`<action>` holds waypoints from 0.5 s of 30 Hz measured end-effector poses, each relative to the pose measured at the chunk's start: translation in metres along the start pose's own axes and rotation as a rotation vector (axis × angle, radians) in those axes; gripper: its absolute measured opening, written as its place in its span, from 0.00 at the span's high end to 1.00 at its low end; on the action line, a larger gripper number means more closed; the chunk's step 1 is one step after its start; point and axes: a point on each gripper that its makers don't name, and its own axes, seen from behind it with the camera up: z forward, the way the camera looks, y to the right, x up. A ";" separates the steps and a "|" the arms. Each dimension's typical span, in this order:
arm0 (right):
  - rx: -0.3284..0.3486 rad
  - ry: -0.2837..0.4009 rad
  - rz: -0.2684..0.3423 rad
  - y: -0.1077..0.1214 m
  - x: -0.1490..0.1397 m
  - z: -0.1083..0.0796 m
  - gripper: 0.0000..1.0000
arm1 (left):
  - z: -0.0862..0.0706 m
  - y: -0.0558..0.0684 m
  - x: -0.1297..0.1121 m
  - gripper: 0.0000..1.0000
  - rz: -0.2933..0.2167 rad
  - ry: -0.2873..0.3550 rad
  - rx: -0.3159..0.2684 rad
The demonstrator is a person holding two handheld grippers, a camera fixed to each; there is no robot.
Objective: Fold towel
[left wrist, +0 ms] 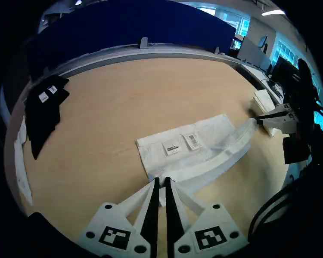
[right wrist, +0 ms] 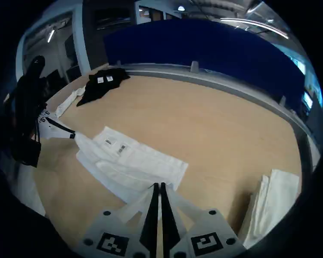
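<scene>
A white towel (left wrist: 191, 148) lies long across the wooden table (left wrist: 131, 94), with two labels facing up and its front edge lifted off the wood. My left gripper (left wrist: 161, 191) is shut on the towel's near end. At the far right, my right gripper (left wrist: 258, 119) pinches the other end. In the right gripper view the same towel (right wrist: 131, 165) stretches from my right gripper (right wrist: 158, 189), shut on its near corner, to my left gripper (right wrist: 73, 135) at the left, held by a dark-sleeved person.
A black cloth (left wrist: 43, 107) (right wrist: 103, 81) lies at a far table corner, with a white cloth (left wrist: 20, 165) (right wrist: 69, 101) beside it. Folded white towels (left wrist: 265, 103) (right wrist: 273, 200) are stacked near the opposite edge. A blue partition (left wrist: 131, 26) backs the table.
</scene>
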 end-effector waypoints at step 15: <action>-0.046 -0.021 0.046 0.019 -0.007 0.036 0.96 | 0.034 -0.015 0.001 0.88 -0.047 -0.007 0.038</action>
